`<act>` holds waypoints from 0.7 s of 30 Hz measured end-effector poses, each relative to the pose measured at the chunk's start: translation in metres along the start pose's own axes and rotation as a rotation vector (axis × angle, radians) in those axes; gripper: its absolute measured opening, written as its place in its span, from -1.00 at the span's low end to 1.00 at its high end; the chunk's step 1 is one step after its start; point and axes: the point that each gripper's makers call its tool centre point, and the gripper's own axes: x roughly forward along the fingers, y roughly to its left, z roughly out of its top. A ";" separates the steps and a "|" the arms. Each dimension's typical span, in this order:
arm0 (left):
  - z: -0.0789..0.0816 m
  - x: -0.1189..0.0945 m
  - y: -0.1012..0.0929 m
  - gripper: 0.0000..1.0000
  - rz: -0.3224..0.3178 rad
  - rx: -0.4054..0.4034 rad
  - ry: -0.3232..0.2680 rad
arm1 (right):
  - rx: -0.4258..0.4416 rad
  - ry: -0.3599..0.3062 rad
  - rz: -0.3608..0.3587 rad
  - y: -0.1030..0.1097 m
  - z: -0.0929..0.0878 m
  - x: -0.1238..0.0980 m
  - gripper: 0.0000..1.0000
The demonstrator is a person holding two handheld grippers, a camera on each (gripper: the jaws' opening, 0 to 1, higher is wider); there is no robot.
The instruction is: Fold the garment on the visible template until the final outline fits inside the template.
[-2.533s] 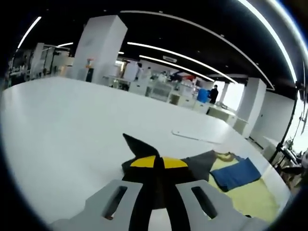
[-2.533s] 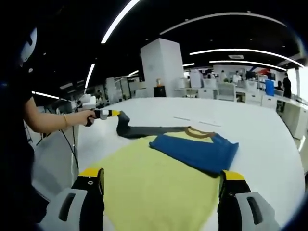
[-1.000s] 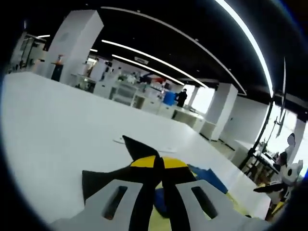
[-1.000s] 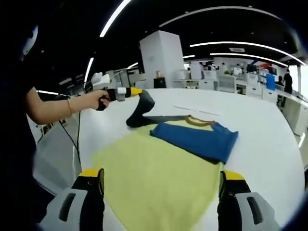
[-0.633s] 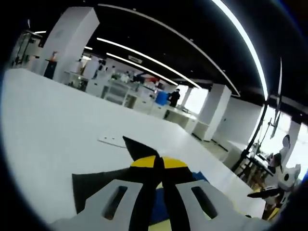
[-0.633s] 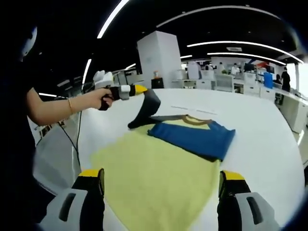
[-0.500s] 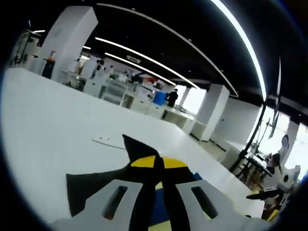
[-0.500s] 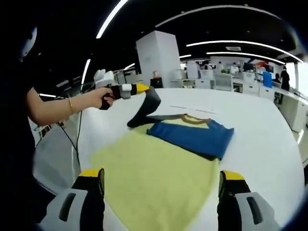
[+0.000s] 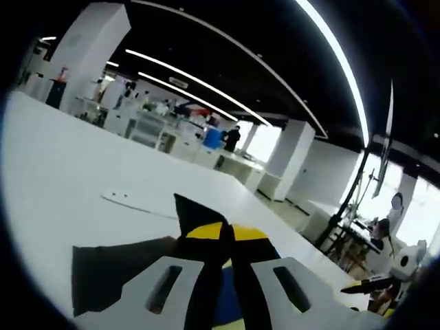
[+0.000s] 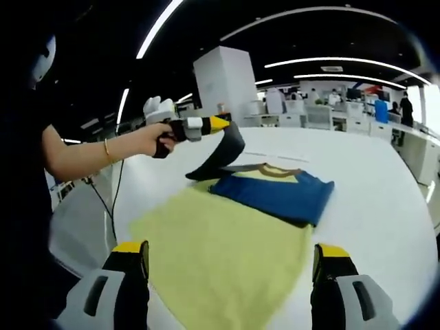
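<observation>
Blue folded garment with dark grey sleeve: on pale yellow template sheet, 1 o'clock corner. Left gripper: clamped on raised sleeve. Right gripper: jaws apart, holding nothing, at 6 o'clock.

Dark ceiling crossed by long light strips; white square pillar, distant desks, bright windows beyond.
</observation>
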 end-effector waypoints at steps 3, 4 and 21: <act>-0.003 0.009 -0.009 -0.99 -0.022 -0.010 -0.004 | 0.003 0.006 -0.007 -0.003 -0.002 -0.001 0.98; -0.004 0.011 -0.011 -0.99 -0.027 -0.007 0.002 | 0.004 0.008 -0.009 -0.003 -0.003 -0.001 0.98; -0.041 0.045 -0.056 -0.99 -0.142 0.038 0.091 | 0.027 0.023 -0.021 -0.009 -0.012 -0.003 0.97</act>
